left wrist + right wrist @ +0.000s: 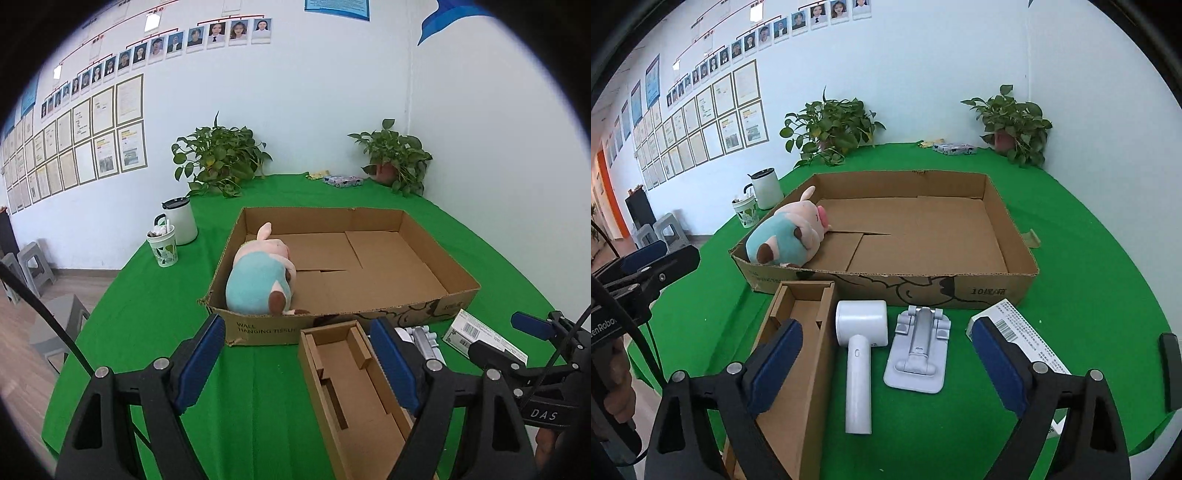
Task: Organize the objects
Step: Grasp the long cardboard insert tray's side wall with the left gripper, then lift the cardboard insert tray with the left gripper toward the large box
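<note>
Left hand-held gripper jaws wide apart, empty, over small open carton. Right hand-held gripper also spread, empty, above white handheld device and grey stand on green counter. Plush pig in big cardboard box, left corner.

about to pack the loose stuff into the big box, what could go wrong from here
1. The plush pig slumps against the big cardboard box's near-left corner; things dropped there could land on it.
2. The white handheld device lies right beside the narrow cardboard tray, so a wide-open right hand-held gripper may nudge the tray.
</note>
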Tool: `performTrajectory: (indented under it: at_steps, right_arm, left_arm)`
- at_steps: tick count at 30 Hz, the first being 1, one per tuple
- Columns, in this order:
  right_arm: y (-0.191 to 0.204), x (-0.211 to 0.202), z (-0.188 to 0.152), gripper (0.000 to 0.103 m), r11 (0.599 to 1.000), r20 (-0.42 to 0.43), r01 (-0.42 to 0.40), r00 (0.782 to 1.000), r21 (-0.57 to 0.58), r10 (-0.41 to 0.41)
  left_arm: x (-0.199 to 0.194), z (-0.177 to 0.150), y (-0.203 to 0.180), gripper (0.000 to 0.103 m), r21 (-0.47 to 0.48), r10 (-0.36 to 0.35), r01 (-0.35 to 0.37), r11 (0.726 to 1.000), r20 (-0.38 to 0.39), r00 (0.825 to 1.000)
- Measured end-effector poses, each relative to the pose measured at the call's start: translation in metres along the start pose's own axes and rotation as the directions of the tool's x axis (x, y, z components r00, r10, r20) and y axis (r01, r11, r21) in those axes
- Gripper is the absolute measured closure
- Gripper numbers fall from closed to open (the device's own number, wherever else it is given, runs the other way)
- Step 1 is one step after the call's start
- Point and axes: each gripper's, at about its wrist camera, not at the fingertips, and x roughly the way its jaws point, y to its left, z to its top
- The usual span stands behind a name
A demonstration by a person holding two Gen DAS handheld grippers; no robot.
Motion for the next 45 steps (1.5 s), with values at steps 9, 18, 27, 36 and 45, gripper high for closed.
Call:
performTrajectory:
  at_steps: [9, 18, 27, 36, 45]
  right_arm:
    - [0.002, -0.02, -0.024, 0.078, 0.998, 0.078, 0.061, 0.995, -0.01, -0.06]
    - [-0.005, -0.049, -0.05, 0.001, 0.983, 0.17, -0.151, 0.971, -0.109, 0.168]
    - [0.003, -0.04, -0.09, 0.001, 0.917, -0.02, -0.37, 0.928, -0.151, 0.371]
    - [0.034, 0.012, -0.094, 0.029, 0.948, -0.173, -0.294, 0.947, -0.119, 0.271]
    - [0.067, 0.01, -0.105, 0.067, 0.947, -0.26, -0.261, 0.943, -0.187, 0.208]
  left_arm:
    - [0.003, -0.027, -0.018, 0.099, -0.032, -0.081, 0.08, 0.996, -0.047, 0.996]
    - [0.001, -0.034, -0.024, 0.005, 0.005, 0.013, -0.013, 1.0, 0.036, 0.999]
    - [0.037, -0.063, 0.004, 0.006, -0.06, -0.111, 0.103, 0.993, -0.153, 0.982]
    - [0.074, -0.08, 0.003, 0.04, -0.123, -0.269, 0.245, 0.962, -0.256, 0.928]
    - [0.06, -0.101, -0.009, 0.074, -0.093, -0.286, 0.27, 0.958, -0.298, 0.911]
